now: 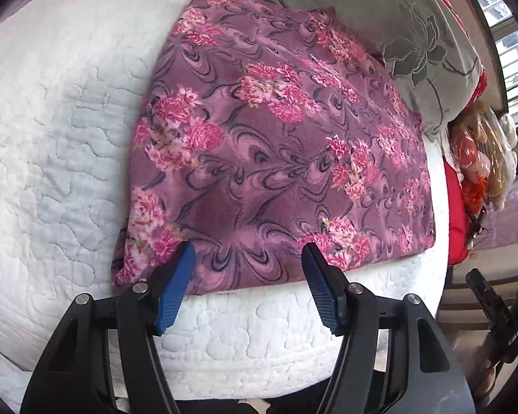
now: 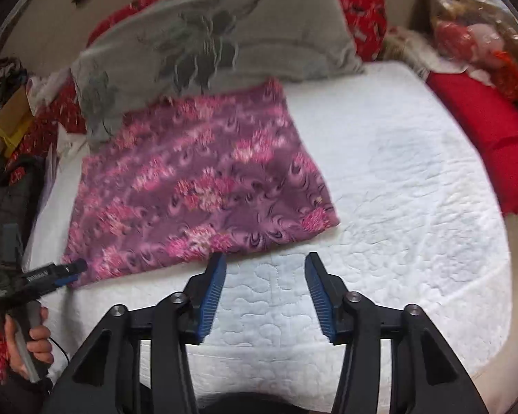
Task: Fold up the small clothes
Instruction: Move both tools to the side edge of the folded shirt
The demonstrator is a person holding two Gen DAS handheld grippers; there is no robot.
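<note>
Two grippers: we've got both of them at the near edge of the bed, nothing gripped by either.
Left gripper [image 1: 247, 252]: blue-padded jaws spread wide, tips hovering right over the near hem of the cloth, empty.
Right gripper [image 2: 265, 262]: jaws spread too, over bare quilt just beside the cloth's near edge, its left fingertip almost at the hem.
Garment: purple fleecy cloth with pink flower print [image 1: 276, 145], lying flat on the white quilted mattress cover [image 1: 51, 145], already a tidy rectangle with what looks like layered edges at its near left corner.
Position: its far edge runs up against the grey pillow with the embroidered flower [image 1: 414, 45]; near edge sits close to the bed's front rim.
Surroundings: red cushion [image 2: 483, 138] off to the right side, well apart from the cloth.
Handling: we judge it soft, light and limp, a bit fuzzy so the ribbed pads should bite well; it will sag and drag, not hold shape.
Where to hold: we'd pinch the two near corners, one per gripper, taking all layers together so the stack doesn't slide apart.
Watch out: the quilt under it is soft too, so a deep pinch could catch the mattress cover along with the hem.
Progress: partly folded by the look of it, with another fold likely to come.
</note>
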